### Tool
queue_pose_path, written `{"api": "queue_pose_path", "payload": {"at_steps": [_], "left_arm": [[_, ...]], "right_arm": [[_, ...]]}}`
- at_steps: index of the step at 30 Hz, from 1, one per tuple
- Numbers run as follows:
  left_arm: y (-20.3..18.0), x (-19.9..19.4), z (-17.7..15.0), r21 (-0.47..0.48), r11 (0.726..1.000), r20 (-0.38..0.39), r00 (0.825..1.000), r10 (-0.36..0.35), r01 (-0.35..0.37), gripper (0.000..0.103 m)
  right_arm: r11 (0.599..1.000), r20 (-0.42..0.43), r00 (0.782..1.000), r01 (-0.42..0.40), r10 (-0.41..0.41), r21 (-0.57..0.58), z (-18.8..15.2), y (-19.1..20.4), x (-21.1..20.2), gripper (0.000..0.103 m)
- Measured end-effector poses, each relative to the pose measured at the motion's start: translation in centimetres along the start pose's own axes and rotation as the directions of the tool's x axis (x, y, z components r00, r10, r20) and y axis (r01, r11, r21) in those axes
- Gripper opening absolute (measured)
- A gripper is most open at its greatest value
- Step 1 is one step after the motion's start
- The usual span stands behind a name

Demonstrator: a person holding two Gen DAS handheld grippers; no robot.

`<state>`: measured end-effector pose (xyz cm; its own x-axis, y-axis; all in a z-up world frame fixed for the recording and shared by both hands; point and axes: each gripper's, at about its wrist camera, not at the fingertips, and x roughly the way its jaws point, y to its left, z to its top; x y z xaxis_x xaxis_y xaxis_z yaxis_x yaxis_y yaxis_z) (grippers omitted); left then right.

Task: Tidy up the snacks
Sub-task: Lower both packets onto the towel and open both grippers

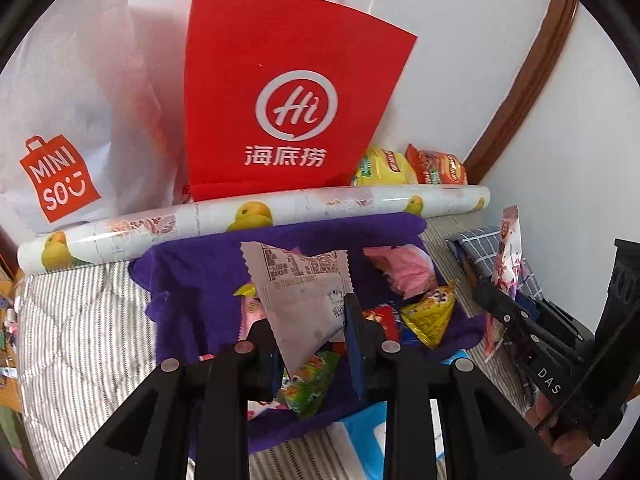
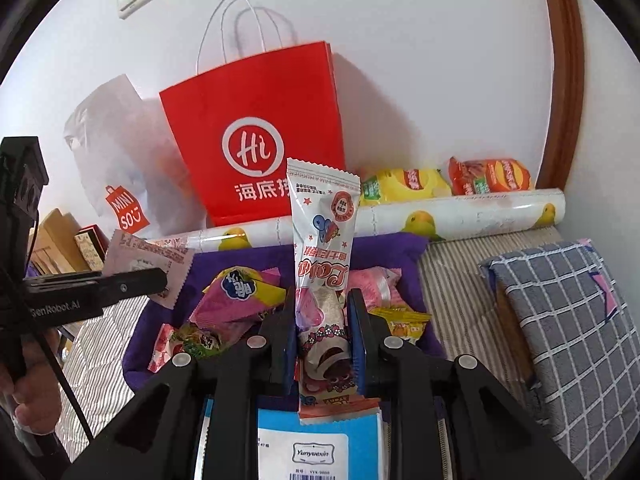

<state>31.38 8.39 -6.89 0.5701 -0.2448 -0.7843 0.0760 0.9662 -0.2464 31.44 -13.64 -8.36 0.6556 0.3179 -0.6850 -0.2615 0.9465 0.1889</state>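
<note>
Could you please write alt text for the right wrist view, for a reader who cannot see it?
The right tongs grip a tall pink-and-white snack packet upright above a purple cloth strewn with snacks. Behind stands a red paper bag; the left tongs hold a pale packet.

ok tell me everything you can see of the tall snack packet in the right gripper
The tall snack packet is a glossy white plastic wrapper with crimped, zigzag ends, printed with red stars, pink lettering and a pink bear at its lower end. It stands nearly upright, sealed and unopened as far as shows. The right gripper is shut on its lower half, blue pads pressing both sides. Its top rises in front of the red paper bag; nothing else touches it.
</note>
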Motion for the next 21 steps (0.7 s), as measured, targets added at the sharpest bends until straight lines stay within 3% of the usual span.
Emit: {"api": "queue_pose_path", "payload": {"at_steps": [4,8,21], "left_arm": [[0.2,-0.3,1.0,0.019,1.0,0.011,1.0,0.025,-0.025,0.025],[0.9,0.0,1.4,-0.003,1.0,0.023,1.0,0.003,-0.003,0.025],[1.3,2.3,1.1,-0.018,1.0,-0.028,1.0,-0.013,0.013,0.025]], "right_arm": [[1.0,-0.008,1.0,-0.018,0.018,-0.003,0.2,0.0,0.8,0.022],[0.999,-0.021,0.999,-0.047,0.047,-0.009,0.5,0.1,1.8,0.023],[0.996,-0.117,0.99,-0.081,0.075,-0.043,-0.7,1.2,5.5,0.024]]}}
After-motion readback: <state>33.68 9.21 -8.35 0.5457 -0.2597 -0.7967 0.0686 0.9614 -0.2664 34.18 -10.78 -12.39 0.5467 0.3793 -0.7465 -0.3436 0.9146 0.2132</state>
